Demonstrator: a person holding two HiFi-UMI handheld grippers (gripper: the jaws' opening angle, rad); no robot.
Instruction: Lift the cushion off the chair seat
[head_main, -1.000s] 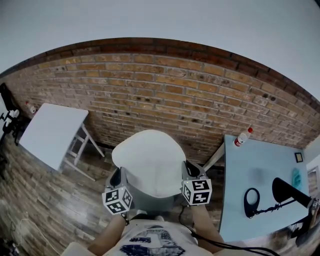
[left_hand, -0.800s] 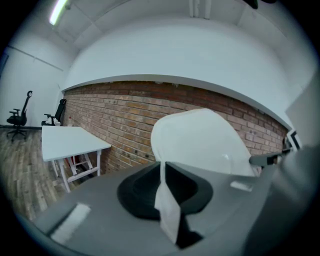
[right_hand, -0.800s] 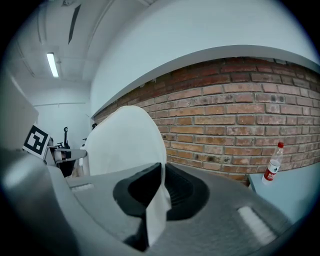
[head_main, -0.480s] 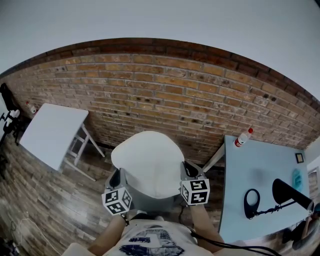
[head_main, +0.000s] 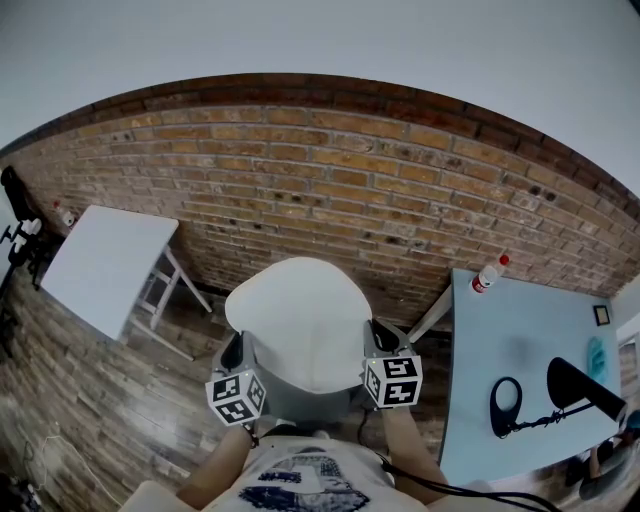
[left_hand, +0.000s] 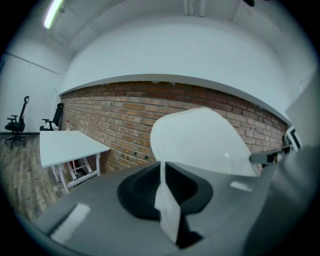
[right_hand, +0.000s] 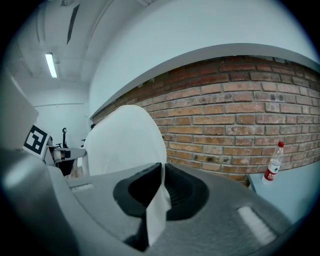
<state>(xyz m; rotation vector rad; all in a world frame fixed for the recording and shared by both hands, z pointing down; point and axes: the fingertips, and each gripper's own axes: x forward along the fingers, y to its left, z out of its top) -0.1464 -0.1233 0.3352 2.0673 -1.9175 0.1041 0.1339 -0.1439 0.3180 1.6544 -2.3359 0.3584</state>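
Note:
A white rounded cushion (head_main: 298, 318) hangs in front of me, held at its two lower sides. My left gripper (head_main: 232, 348) is shut on the cushion's left edge, where white fabric (left_hand: 167, 210) is pinched between the dark jaws. On the other side my right gripper (head_main: 381, 336) is shut on the right edge, and a fold of fabric (right_hand: 156, 210) runs through its jaws. The cushion (left_hand: 200, 140) fills the middle of the left gripper view. In the right gripper view the cushion (right_hand: 125, 142) is on the left. A grey surface (head_main: 292, 402) shows below the cushion; I cannot tell whether it is the chair seat.
A brick wall (head_main: 330, 190) stands close behind. To the left stands a white folding table (head_main: 105, 262). At the right, a pale blue table (head_main: 525, 335) carries a red-capped bottle (head_main: 486, 274) and a black lamp (head_main: 575, 385). Office chairs (left_hand: 17, 122) stand far left.

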